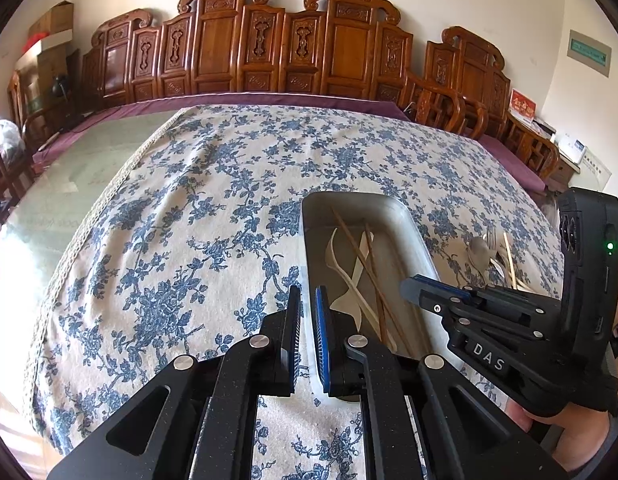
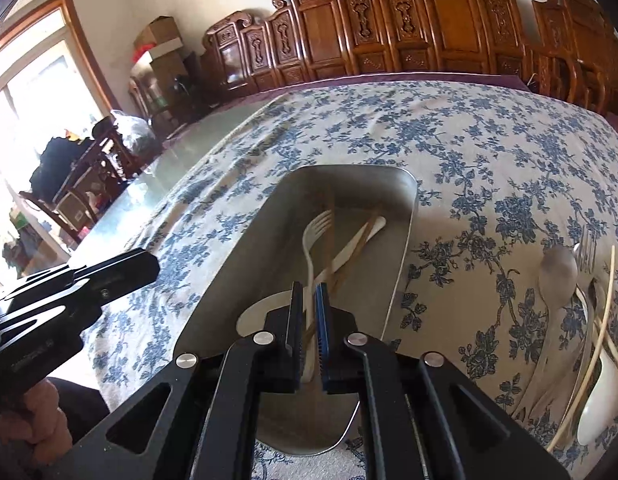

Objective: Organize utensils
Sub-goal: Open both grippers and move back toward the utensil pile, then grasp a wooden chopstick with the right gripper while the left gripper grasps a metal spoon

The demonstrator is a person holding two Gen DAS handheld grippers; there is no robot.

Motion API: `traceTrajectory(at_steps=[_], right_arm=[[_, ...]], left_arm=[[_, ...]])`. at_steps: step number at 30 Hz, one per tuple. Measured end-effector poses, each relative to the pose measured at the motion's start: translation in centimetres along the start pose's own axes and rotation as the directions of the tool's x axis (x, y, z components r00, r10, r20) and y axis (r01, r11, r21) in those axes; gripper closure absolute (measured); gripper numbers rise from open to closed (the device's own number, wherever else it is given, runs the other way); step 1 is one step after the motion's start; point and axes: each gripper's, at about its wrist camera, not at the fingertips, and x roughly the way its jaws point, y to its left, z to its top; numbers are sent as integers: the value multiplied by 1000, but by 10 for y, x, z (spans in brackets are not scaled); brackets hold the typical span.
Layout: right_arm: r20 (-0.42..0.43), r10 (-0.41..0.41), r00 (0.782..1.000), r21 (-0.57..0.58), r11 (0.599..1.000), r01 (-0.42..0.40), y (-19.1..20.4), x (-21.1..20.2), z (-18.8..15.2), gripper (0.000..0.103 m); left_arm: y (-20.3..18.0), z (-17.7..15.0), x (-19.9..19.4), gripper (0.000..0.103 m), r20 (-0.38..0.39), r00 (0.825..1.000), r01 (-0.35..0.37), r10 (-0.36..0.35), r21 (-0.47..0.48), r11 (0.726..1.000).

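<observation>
A metal tray (image 1: 393, 208) (image 2: 401, 240) sits on the floral tablecloth and holds a white plastic fork (image 2: 315, 236), a white spoon (image 1: 349, 300) and brown chopsticks (image 1: 361, 256) (image 2: 357, 244). My left gripper (image 1: 308, 300) is shut on the tray's left rim. My right gripper (image 2: 309, 292) hovers over the tray's near end, jaws nearly closed with a narrow gap; the fork handle and a chopstick show in that gap, but grip is unclear. It also shows in the left wrist view (image 1: 433, 284). Loose utensils lie right of the tray: a metal spoon (image 2: 557, 272), a metal fork (image 2: 587, 248), pale chopsticks (image 2: 605, 312).
The floral tablecloth (image 1: 213, 208) covers a glass-topped table (image 1: 69, 184). Carved wooden chairs (image 1: 269, 48) line the far edge. Boxes and clutter stand at the far left (image 2: 157, 40). A white ceramic spoon (image 2: 597, 412) lies in the pile at right.
</observation>
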Motion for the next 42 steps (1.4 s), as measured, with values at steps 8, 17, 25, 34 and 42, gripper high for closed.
traceTrajectory(at_steps=[8, 17, 25, 34, 42], right_arm=[[50, -22, 999, -26, 999, 23, -18, -36, -3, 93], [109, -178, 978, -16, 983, 181, -83, -98, -10, 93], [87, -311, 946, 51, 950, 308, -151, -107, -15, 93], [-4, -345, 939, 135, 930, 342, -187, -71, -30, 84], [-50, -343, 938, 144, 927, 347, -191, -53, -32, 84]], left_arm=[[-7, 0, 0, 96, 1, 1000, 20, -20, 4, 1000], [-53, 2, 2, 80, 15, 997, 76, -78, 74, 994], [-82, -6, 10, 70, -7, 995, 97, -97, 134, 986], [-99, -13, 20, 70, -41, 994, 108, -102, 163, 981], [-122, -21, 25, 70, -67, 992, 123, -111, 203, 972]])
